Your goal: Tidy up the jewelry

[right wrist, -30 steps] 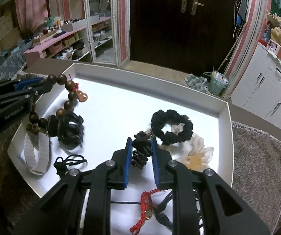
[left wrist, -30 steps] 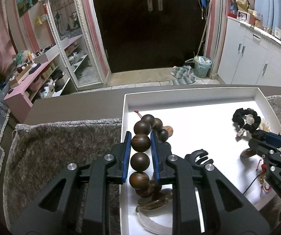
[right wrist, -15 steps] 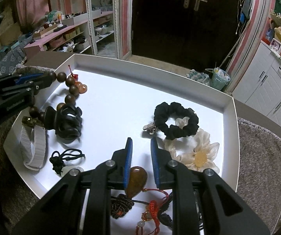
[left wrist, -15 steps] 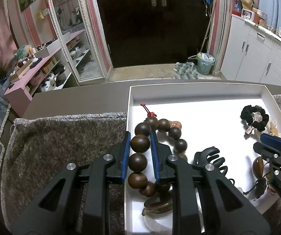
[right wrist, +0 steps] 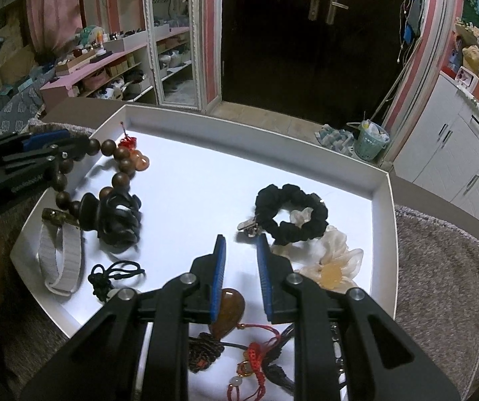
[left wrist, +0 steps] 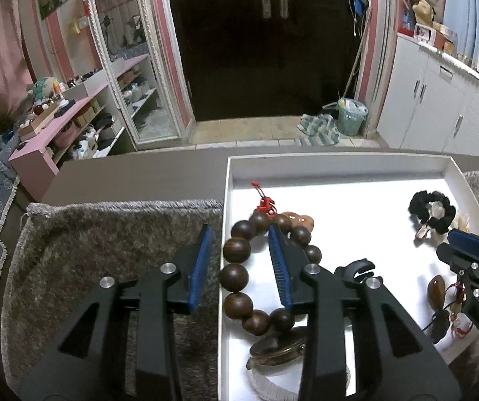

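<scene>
- Left wrist: left gripper (left wrist: 239, 260) jaws opening, pads clear of the beads (left wrist: 236, 277) lying between them at tray (left wrist: 336, 163) left wall; rug (left wrist: 112, 244) just outside.
- Right wrist: right gripper (right wrist: 239, 277) jaws apart, nothing pinched; amber pendant (right wrist: 227, 310) under left pad, near front edge. Tray centre bare; scrunchie (right wrist: 291, 214) to the right.

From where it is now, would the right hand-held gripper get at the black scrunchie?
Probably yes: the scrunchie lies just ahead of the right hand-held gripper, with only bare tray between them.
</scene>
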The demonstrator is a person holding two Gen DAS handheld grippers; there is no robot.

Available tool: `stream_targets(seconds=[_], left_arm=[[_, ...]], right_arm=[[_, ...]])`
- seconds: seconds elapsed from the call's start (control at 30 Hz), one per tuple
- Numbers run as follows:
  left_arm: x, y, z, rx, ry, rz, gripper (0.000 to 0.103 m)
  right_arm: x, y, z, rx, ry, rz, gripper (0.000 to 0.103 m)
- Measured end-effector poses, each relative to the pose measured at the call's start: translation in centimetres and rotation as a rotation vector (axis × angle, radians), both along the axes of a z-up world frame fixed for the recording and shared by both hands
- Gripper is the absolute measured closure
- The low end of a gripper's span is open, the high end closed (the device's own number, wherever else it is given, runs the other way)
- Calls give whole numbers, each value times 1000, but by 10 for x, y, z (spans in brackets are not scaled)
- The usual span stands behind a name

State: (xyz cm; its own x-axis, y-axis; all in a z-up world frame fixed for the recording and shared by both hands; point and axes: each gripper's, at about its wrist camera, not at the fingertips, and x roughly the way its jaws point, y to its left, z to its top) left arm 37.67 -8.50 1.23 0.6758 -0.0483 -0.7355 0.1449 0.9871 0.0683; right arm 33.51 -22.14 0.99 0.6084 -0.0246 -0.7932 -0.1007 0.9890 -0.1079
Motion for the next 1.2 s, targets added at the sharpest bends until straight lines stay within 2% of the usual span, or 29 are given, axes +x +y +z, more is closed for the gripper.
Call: stream_targets(seconds=[0.6, 0.7, 0.73, 0.77, 0.83, 0.9, 0.93, 0.97, 1.0, 1.03, 1.1, 1.17, 1.2], left_arm=[[-12, 7, 19, -17, -43, 1, 69], [-14, 4, 23, -18, -54, 1, 65], [-15, 4, 24, -19, -58, 1, 62], [-15, 4, 27, -22, -63, 0, 61], [-19, 4, 36, -30, -83, 3, 55], [-24, 4, 45, -33, -104, 7, 53], [-28, 3, 51, -40, -117, 8, 47], [-33, 3, 59, -55, -140, 8, 44], [-38, 2, 64, -65, -154, 4, 30], [-44, 3, 70, -75, -177, 0, 17], [-62, 7, 81, -89, -236, 25, 8], [-81, 7, 85, -82, -265, 27, 5], [-95, 7, 84, -76, -277, 26, 3]], right_arm=[[-7, -11, 25, 22, -60, -48, 84], [-8, -14, 30, 23, -73, -56, 83], [-8, -13, 31, 24, -75, -58, 77], [-9, -13, 34, 21, -84, -62, 65], [-11, -16, 39, 20, -101, -65, 60], [-14, -17, 47, 11, -125, -84, 52], [-17, -19, 53, 5, -147, -104, 42], [-23, -20, 60, 1, -173, -122, 38], [-28, -20, 66, 1, -192, -129, 37], [-33, -22, 71, 3, -209, -134, 30], [-52, -23, 85, 2, -267, -143, 22], [-78, -20, 92, -19, -326, -137, 12], [-89, -19, 94, -32, -344, -142, 12]])
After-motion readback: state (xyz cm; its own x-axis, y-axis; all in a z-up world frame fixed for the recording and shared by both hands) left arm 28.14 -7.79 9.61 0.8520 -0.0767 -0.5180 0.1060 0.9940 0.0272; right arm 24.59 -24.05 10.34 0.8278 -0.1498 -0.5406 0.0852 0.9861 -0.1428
